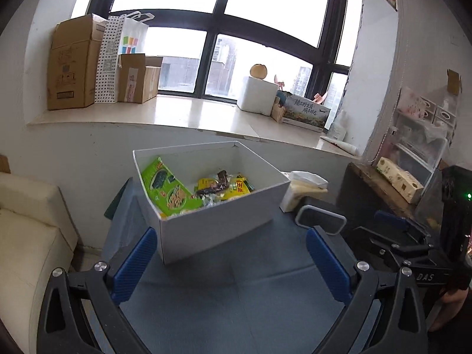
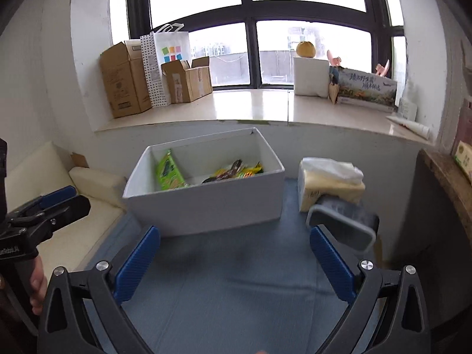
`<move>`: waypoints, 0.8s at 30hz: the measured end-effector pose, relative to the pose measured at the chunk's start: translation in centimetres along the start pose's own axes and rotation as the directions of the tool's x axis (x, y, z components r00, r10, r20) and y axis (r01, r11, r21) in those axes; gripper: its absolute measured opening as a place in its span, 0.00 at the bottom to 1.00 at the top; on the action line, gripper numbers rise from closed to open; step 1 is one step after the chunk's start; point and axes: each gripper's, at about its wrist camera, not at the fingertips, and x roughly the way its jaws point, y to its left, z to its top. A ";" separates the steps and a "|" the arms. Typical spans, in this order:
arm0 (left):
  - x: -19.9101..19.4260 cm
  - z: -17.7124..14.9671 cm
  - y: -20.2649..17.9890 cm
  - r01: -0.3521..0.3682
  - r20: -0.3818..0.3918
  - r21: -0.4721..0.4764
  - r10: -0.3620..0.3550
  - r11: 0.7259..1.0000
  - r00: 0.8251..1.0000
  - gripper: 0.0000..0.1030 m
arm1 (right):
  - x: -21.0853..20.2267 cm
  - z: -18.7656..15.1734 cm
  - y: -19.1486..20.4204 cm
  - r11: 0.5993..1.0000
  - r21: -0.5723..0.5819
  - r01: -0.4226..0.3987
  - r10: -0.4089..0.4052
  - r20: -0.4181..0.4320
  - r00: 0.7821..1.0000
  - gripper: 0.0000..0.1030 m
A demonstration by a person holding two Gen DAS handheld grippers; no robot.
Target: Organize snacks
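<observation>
The snacks look gathered: every packet I can see sits inside the white box (image 1: 206, 203), and the blue mat (image 1: 236, 295) in front of the box carries no loose snack in either of my views. I judge the sorting close to finished, or finished; what may be left is tidying the packets inside, though I cannot see the mat's near edge beneath me

My left gripper (image 1: 233, 262) stands with its jaws wide apart, nothing between the blue pads, aimed at the near corner of the box. My right gripper (image 2: 236, 262) is equally wide and empty, facing the box's long front wall. Neither touches the box; both hover short of it over the mat

Inside the box, a big green packet (image 1: 169, 190) leans against the left wall, tilted, its lower edge down at the near left corner. Toward the right half of the box lies a low heap: yellow packets (image 1: 236, 187) with a dark brown wrapper (image 1: 219, 181) on top, and some clear-wrapped pieces below them that are too small to name. The back of the box floor shows bare white, so there is room to spare

Just right of the box stands a tissue pack (image 2: 327, 185), a white sheet sticking out of its top. In front of the tissue pack, still right of the box, a small grey bin (image 2: 342, 227) lies tipped on its side with its rim toward me; I cannot tell what, if anything, is in it
</observation>
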 end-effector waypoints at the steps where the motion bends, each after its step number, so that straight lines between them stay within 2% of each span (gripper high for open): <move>1: -1.0 -0.7 -0.3 -0.005 -0.001 0.002 0.005 1.000 1.000 1.00 | -1.1 -0.7 0.1 1.000 0.002 -0.005 0.005 0.009 1.000 1.00; 5: -4.5 -3.2 -1.1 -0.034 -0.002 -0.008 0.034 0.999 0.999 1.00 | -4.7 -3.3 0.7 1.000 0.013 -0.013 0.013 -0.007 1.000 1.00; 10: -7.7 -6.2 -3.3 -0.101 -0.002 0.051 0.101 0.994 0.995 1.00 | -8.8 -6.0 2.1 1.000 0.004 0.016 -0.016 0.003 1.000 1.00; 14: -9.7 -8.0 -4.9 -0.105 -0.031 0.083 0.107 0.991 0.994 1.00 | -11.5 -7.6 3.1 1.000 -0.002 0.031 -0.031 0.013 0.999 1.00; 19: -12.3 -8.6 -6.4 -0.108 -0.022 0.115 0.111 0.988 0.994 1.00 | -13.8 -8.8 3.6 1.000 0.002 0.019 -0.019 0.020 1.000 1.00; 24: -12.5 -8.3 -7.0 -0.117 -0.023 0.131 0.121 0.984 0.992 1.00 | -14.2 -8.9 3.0 1.000 0.019 0.002 -0.002 0.021 1.000 1.00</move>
